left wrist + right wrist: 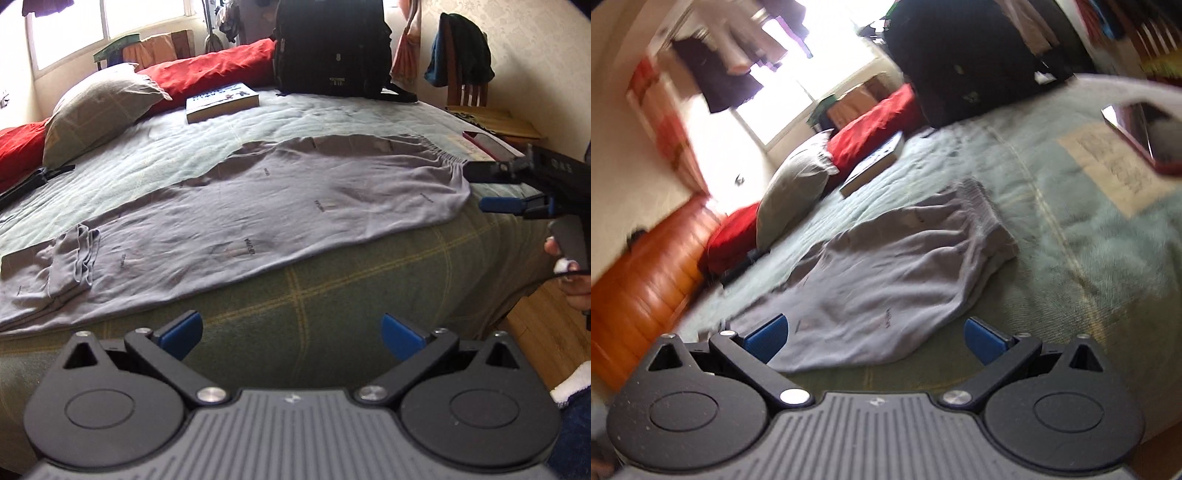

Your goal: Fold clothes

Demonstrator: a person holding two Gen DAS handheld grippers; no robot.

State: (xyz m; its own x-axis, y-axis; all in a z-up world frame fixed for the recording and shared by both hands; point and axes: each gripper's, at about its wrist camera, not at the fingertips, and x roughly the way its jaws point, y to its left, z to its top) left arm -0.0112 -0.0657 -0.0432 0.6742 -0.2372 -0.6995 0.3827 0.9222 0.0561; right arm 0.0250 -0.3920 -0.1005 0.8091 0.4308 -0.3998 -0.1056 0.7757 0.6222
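A pair of grey trousers [258,218] lies flat along the bed's front part, waistband at the right, leg end bunched at the left [74,258]. My left gripper [291,332] is open and empty, held off the bed's front edge below the trousers. My right gripper [476,188] shows at the right in the left wrist view, open, its fingers just off the waistband. In the blurred right wrist view the right gripper [875,336] is open over the near edge of the trousers [886,273].
The bed has a pale green quilt [184,147] and a green checked blanket [332,295]. A book [221,101], grey pillow [96,107], red pillows [207,74], black backpack [332,44] and a phone [491,142] lie on it. A chair [465,74] stands behind.
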